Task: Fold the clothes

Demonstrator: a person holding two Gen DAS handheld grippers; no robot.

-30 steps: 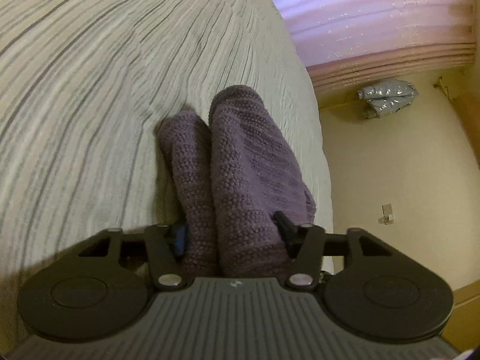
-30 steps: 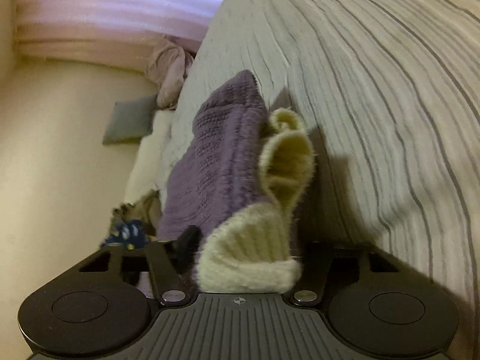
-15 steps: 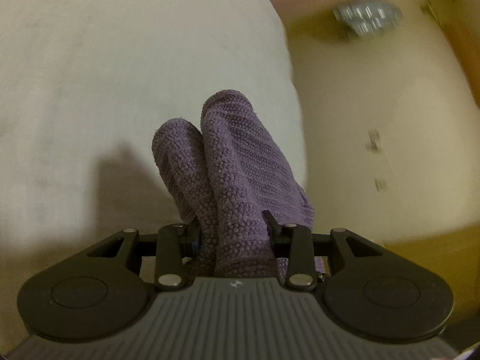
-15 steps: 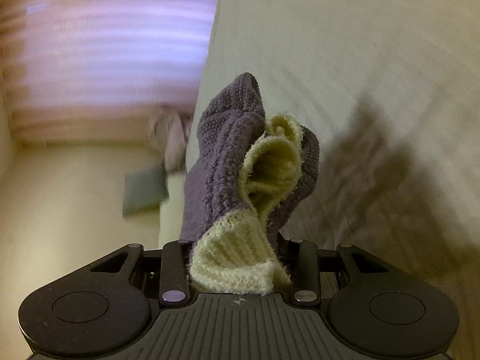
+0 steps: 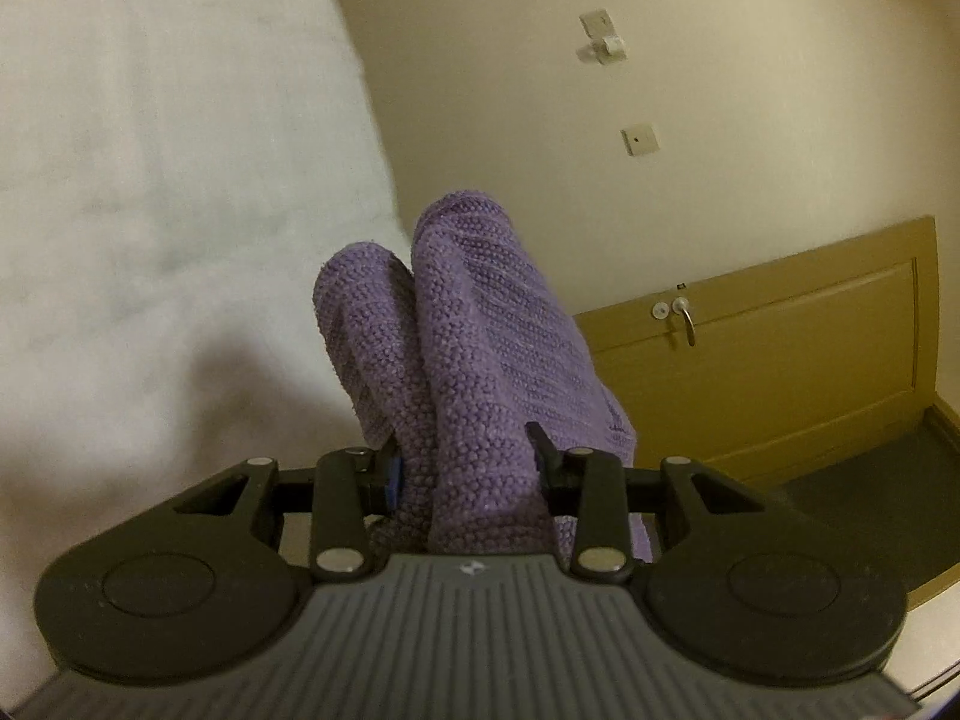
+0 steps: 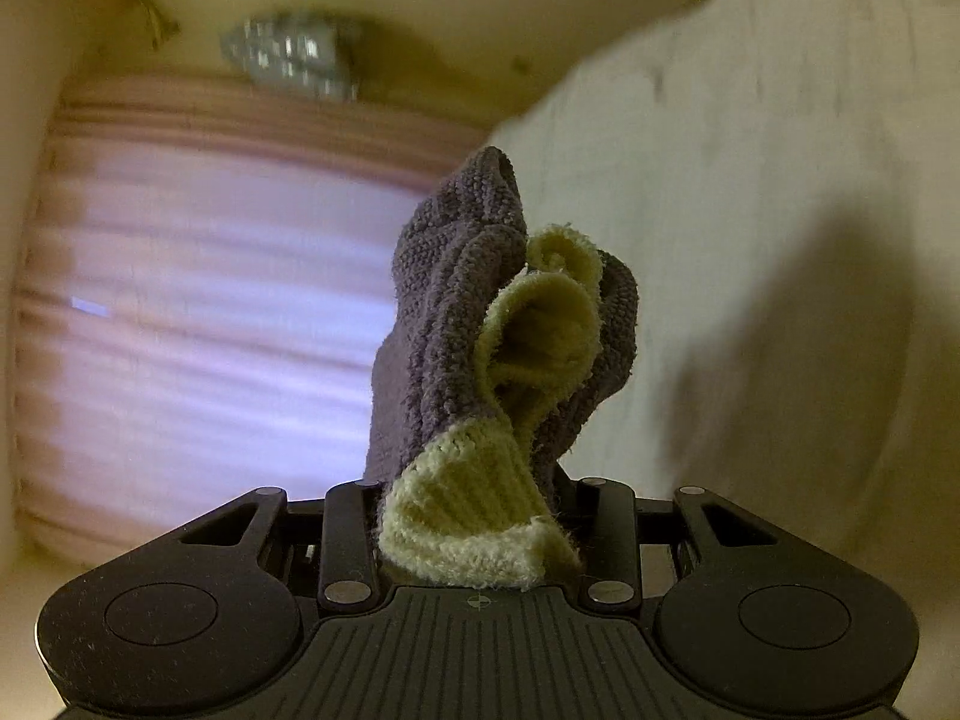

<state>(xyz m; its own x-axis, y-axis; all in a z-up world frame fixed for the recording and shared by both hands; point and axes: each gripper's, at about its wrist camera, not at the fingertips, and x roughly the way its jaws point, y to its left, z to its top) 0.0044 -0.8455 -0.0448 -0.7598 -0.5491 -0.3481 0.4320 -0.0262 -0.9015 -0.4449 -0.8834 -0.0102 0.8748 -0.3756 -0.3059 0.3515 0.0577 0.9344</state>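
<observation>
Grippers clamped on purple knit, bed edge close by.
Left gripper (image 5: 465,468) pinches purple knit (image 5: 480,348); right gripper (image 6: 474,516) pinches its cream cuff (image 6: 468,510); bed (image 5: 150,180) at ten o'clock, open wall at one.

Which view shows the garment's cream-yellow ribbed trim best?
The right wrist view: the cream-yellow trim sits unblurred between the right gripper fingers, curling up through the purple knit garment. The left wrist view shows only purple knit in the left gripper, no trim.

A cream wall (image 5: 510,90) carries a switch plate (image 5: 639,140) at one o'clock; a tan door (image 5: 780,360) lies at three. Pale bedding (image 5: 150,180) fills nine o'clock; pink curtains (image 6: 210,330) glow.
</observation>
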